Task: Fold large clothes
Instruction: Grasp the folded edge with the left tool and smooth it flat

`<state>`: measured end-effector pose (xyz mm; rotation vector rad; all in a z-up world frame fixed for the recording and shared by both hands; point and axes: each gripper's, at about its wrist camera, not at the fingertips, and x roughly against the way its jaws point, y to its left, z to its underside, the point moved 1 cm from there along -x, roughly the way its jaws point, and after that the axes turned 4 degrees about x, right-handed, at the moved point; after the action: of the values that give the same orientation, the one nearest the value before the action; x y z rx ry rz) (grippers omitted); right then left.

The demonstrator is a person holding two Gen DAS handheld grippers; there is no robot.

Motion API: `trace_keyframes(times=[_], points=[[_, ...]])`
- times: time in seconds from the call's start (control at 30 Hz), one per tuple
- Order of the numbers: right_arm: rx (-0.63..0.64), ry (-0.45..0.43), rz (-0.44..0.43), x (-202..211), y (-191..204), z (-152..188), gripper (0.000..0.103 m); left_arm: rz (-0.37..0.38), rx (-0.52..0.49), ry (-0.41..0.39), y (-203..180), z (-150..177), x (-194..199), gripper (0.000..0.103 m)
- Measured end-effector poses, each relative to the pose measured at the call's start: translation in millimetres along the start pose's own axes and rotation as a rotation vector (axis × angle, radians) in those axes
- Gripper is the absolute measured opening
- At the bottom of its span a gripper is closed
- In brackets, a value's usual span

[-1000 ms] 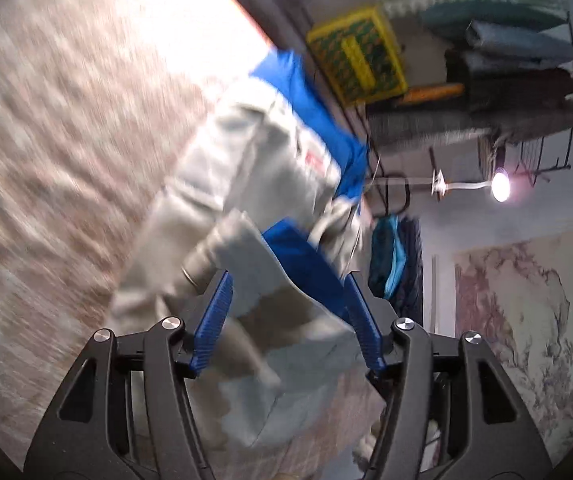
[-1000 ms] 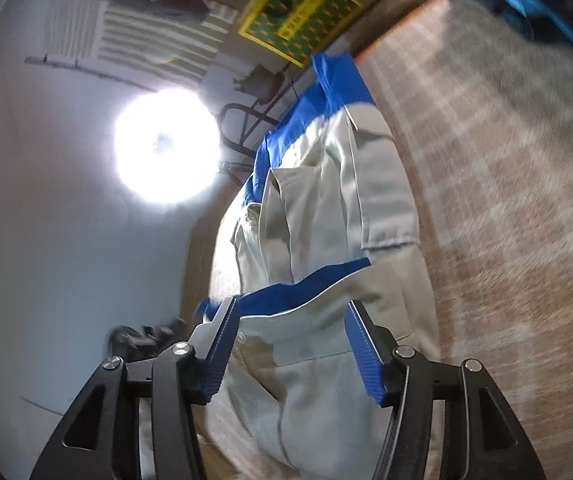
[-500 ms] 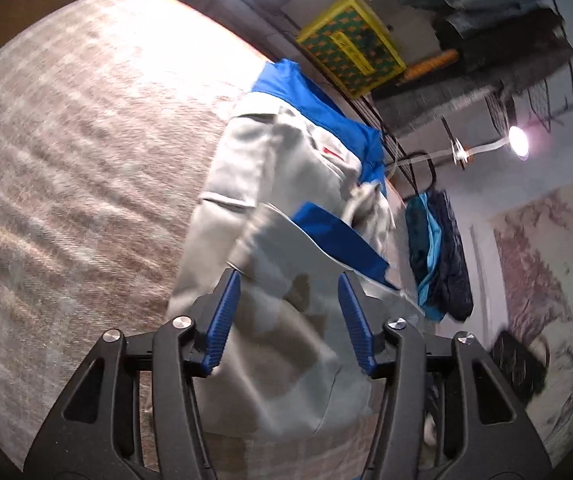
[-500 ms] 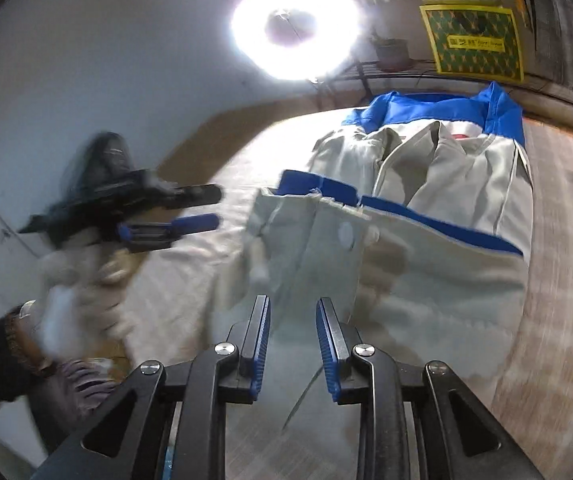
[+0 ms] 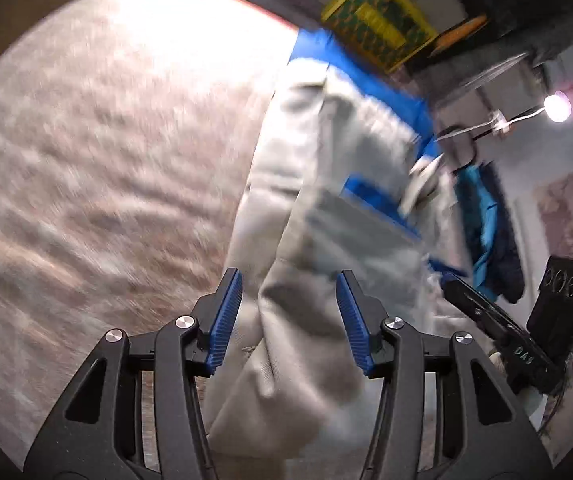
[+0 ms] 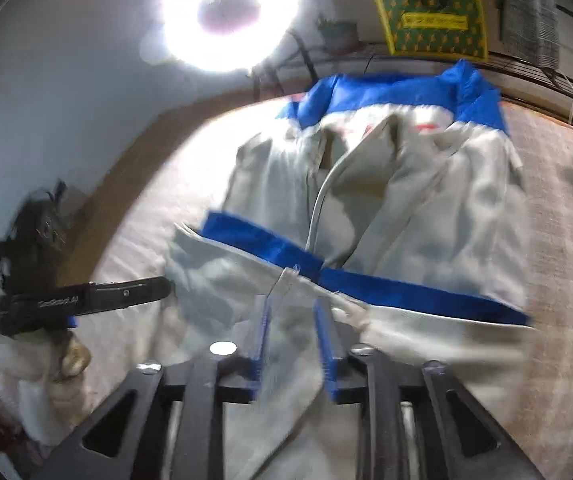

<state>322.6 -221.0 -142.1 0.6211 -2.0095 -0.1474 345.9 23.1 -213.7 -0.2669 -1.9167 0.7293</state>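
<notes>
The grey-and-blue jacket [image 6: 386, 208] lies half folded on the checked bedcover [image 5: 86, 180], both the left tongs [image 5: 288, 312] and the right tongs [image 6: 292, 328], which have just widened slightly, standing half open, gripping nothing, ready for the next fold.

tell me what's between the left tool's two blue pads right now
A fold of the grey jacket runs up between the left tool pads, with gaps on both sides; the left wrist view shows it.

Motion-blurred fisheye views; a ring lamp [image 6: 228, 16] glares overhead, washing out the bedspread [image 5: 190, 36].
</notes>
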Motion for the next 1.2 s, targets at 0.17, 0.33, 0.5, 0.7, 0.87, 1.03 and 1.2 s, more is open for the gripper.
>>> trace_keyframes(times=[0.17, 0.33, 0.5, 0.7, 0.87, 1.03, 1.2], points=[[-0.085, -0.081, 0.038, 54, -36, 16, 0.040, 0.039, -0.012, -0.018, 11, 2, 20, 0.050], [-0.227, -0.045, 0.084, 72, -84, 46, 0.044, 0.056, 0.024, 0.054, 15, 9, 1, 0.050], [-0.354, -0.027, 0.006, 60, -112, 64, 0.046, 0.063, 0.066, 0.051, 11, 2, -16, 0.050], [-0.301, -0.012, -0.003, 39, -103, 55, 0.022, 0.064, 0.037, 0.058, 1, 1, -28, 0.019], [-0.154, -0.064, 0.032, 57, -70, 45, 0.015, 0.054, 0.049, 0.018, -4, 8, -5, 0.011], [-0.132, -0.030, 0.098, 39, -68, 42, 0.013, -0.031, -0.012, 0.018, 2, 7, -30, 0.014], [-0.100, 0.014, 0.184, 23, -70, 45, 0.017, -0.065, -0.030, -0.013, -5, 2, -22, 0.028]])
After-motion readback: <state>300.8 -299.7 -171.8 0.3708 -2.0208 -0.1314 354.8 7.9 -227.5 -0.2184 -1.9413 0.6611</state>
